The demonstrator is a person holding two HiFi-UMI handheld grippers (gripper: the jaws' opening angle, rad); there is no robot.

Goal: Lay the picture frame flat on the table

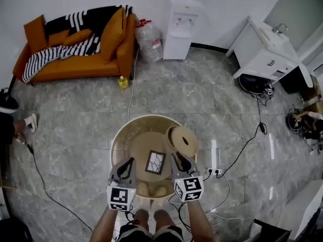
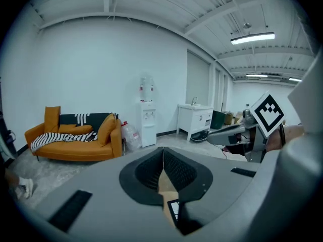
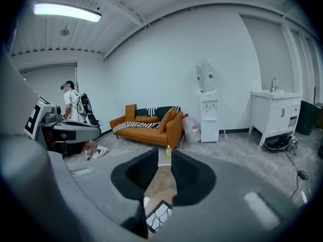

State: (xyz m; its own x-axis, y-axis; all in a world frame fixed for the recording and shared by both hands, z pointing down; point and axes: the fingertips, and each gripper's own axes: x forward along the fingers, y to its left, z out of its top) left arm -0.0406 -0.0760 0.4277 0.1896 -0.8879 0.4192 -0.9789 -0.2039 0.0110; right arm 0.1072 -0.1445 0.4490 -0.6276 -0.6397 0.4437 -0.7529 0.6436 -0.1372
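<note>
The picture frame (image 1: 155, 162), dark-edged with a white cracked pattern, seems to lie flat on the round wooden table (image 1: 121, 135). My left gripper (image 1: 129, 164) hangs above the table's left front, just left of the frame, jaws closed together and empty. To the frame's right is my right gripper (image 1: 177, 160), also raised over the table. In the left gripper view the left gripper (image 2: 162, 153) is shut, and a corner of the frame (image 2: 173, 210) shows below it. In the right gripper view the right gripper (image 3: 164, 158) keeps a narrow empty gap, with the frame (image 3: 157, 217) under it.
A round woven lid-like piece (image 1: 182, 140) leans at the table's right rim. Two pale rounded things (image 1: 151, 189) sit at its front edge. On the floor are a power strip (image 1: 214, 158) and cables. Farther off stand an orange sofa (image 1: 75, 44), a water dispenser (image 1: 180, 26) and a white cabinet (image 1: 265, 49).
</note>
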